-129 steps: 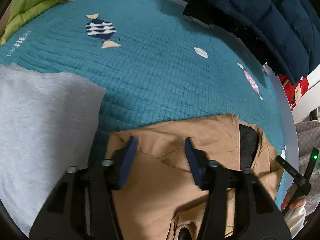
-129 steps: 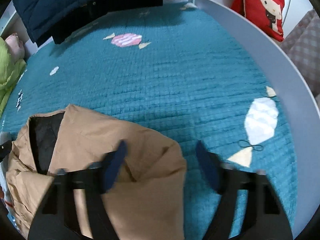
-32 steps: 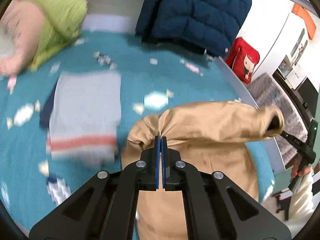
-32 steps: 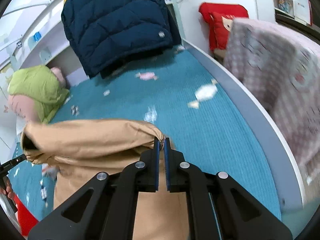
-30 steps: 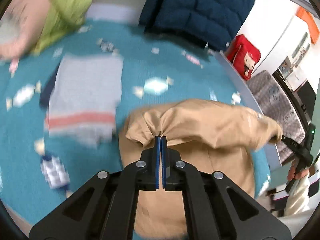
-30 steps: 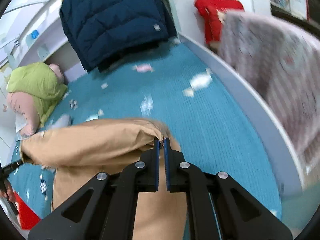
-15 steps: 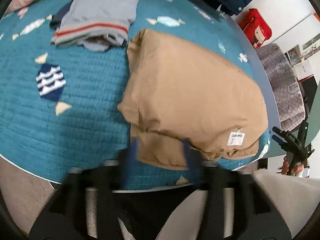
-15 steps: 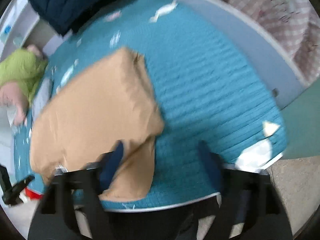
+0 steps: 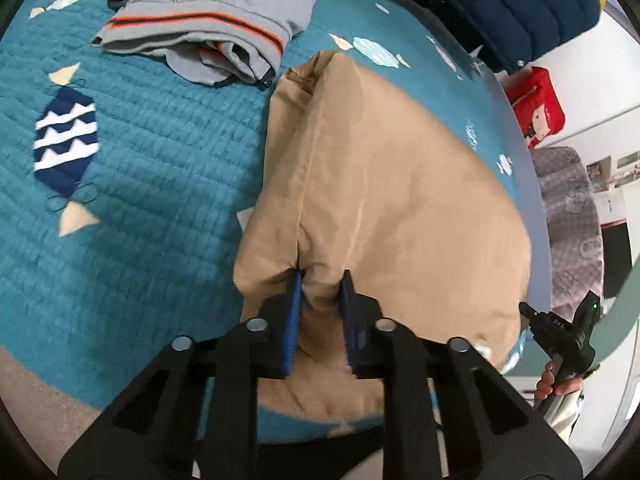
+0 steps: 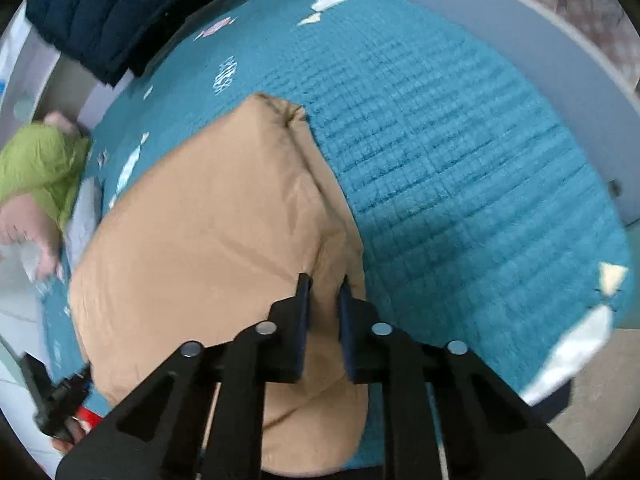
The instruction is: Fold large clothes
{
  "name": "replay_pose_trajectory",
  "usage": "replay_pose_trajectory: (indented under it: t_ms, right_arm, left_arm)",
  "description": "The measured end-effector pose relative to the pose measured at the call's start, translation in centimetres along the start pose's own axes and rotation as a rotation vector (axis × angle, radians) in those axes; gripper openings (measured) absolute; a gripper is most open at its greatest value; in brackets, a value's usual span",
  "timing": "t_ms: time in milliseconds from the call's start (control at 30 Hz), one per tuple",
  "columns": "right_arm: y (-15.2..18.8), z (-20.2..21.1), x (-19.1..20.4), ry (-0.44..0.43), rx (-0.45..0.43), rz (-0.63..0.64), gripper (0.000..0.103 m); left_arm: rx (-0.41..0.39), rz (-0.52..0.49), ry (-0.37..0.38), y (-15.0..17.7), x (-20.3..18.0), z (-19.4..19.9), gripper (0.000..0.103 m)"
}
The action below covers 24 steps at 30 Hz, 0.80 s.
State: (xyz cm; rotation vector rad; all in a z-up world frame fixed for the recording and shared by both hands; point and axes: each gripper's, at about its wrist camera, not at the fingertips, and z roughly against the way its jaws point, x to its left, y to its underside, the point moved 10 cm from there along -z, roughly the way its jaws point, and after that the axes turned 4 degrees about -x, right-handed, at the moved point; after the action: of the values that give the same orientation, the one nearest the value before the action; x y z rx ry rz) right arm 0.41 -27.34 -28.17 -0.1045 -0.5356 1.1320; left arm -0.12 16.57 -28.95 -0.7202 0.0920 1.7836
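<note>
Both grippers pinch the near edge of a folded tan coat (image 9: 384, 184) at the front of a bed (image 9: 132, 184), their jaws having just been closing with cloth between them. The left gripper (image 9: 320, 280) has a puckered ridge of tan fabric bunched between its blue pads (image 9: 294, 300); the right gripper (image 10: 323, 284) grasps the coat's near right corner in the same way, though whether its pads press fully is hard to tell. A hand (image 9: 560, 384) holding the right tool shows just beyond the coat's right corner.

The coat lies as a plump rectangle running away from the front edge of the bed. By this reading the next fold is in hand, and it will go best if both grips hold every layer, lift level and together, and carry the near edge squarely to the far one so the padding does not slide askew.

Beyond the coat's far left corner, just apart from it, sits a folded grey top (image 9: 212, 20); farther still a navy jacket (image 9: 500, 4) hangs over the bed's far end.
</note>
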Motion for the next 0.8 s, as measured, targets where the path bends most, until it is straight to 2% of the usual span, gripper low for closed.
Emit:
replay_pose_trajectory:
  t_ms: [100, 200, 267, 333, 500, 533, 600, 633, 667, 733, 800]
  right_arm:
    - [1.2, 0.6, -0.7, -0.001, 0.017, -0.008, 0.012]
    - [2.4, -2.9, -1.5, 0.068, 0.046, 0.041, 0.014]
    - [1.9, -3.5, -1.1, 0.119, 0.018, 0.111, 0.027]
    - [1.5, -2.3, -0.6, 0.155, 0.015, 0.15, 0.029]
    - [-0.8, 2.6, 0.8, 0.174, -0.132, 0.246, 0.03]
    - [-1.2, 3.3, 1.4, 0.161, -0.163, 0.257, 0.03]
    - [-1.8, 4.3, 2.8, 0.137, -0.228, 0.281, 0.03]
    - [-2.7, 5.0, 4.6, 0.1, -0.297, 0.311, 0.03]
    - [-3.3, 5.1, 6.1, 0.066, -0.339, 0.336, 0.03]
    - [-4.3, 4.7, 9.3, -0.01, -0.407, 0.384, 0.029]
    - [-4.9, 3.2, 13.5, -0.12, -0.444, 0.427, 0.026]
  left_arm:
    - [0.016, 0.011, -0.004, 0.9, 1.0, 1.0, 0.014]
    - [0.056, 0.018, -0.032, 2.0, 2.5, -1.2, 0.015]
    - [0.06, 0.01, -0.041, 2.3, 2.8, -2.2, 0.016]
    - [0.054, -0.041, -0.075, 1.9, 2.0, -0.9, 0.016]
    - [-0.051, -0.216, -0.189, 1.0, -0.2, 3.9, 0.017]
    - [-0.079, -0.233, -0.191, 0.6, -1.0, 4.7, 0.017]
    - [-0.127, -0.252, -0.153, -0.1, -2.8, 5.5, 0.017]
    - [-0.15, -0.268, -0.13, -0.5, -3.9, 5.5, 0.017]
    - [-0.181, -0.296, -0.082, -1.2, -5.7, 5.3, 0.017]
    - [-0.227, -0.315, -0.016, -2.7, -8.8, 3.8, 0.017]
    - [-0.251, -0.322, 0.072, -4.2, -11.4, 1.4, 0.017]
